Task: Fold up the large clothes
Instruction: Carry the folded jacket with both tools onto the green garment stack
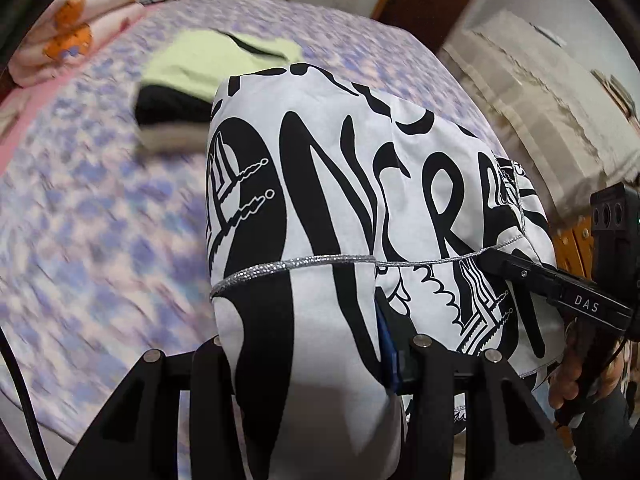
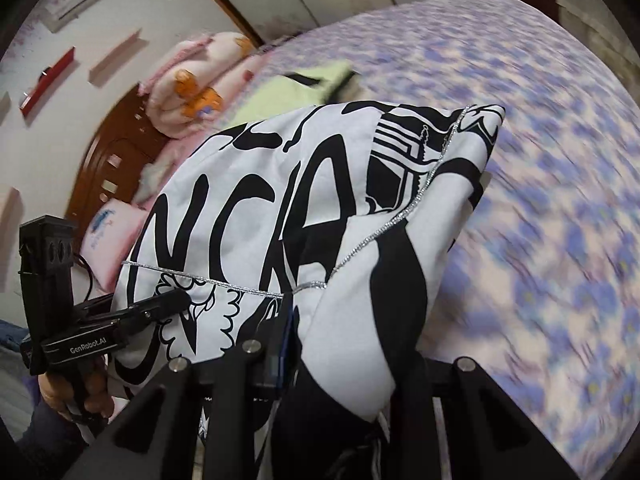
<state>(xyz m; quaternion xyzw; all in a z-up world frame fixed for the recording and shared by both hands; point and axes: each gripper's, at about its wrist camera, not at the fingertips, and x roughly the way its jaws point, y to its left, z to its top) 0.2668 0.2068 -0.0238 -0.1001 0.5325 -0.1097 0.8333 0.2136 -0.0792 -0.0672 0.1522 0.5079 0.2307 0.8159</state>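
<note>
Right up close, both claws are clamped onto the same white garment with big black lettering and a thin silver trim line running across it. The left gripper has a thick bunch of the cloth pinched between its fingers, and the right gripper is clenched on the other side of it. From the left camera you can see the right one's fingers biting the edge, with a bare hand on the handle.

So the garment is hanging off the two claws, up over the bed, not lying flat. My guess is it's mid-carry in the fold, or getting hauled over to a stack. The next move probably needs it lowered evenly so the edges don't flop.

Further out on the purple floral sheet sits a pile of folded clothes, pale green on top with dark stuff under it. It's right in the path, so aim matters. Past that there's a rolled pink blanket by the wooden headboard.
</note>
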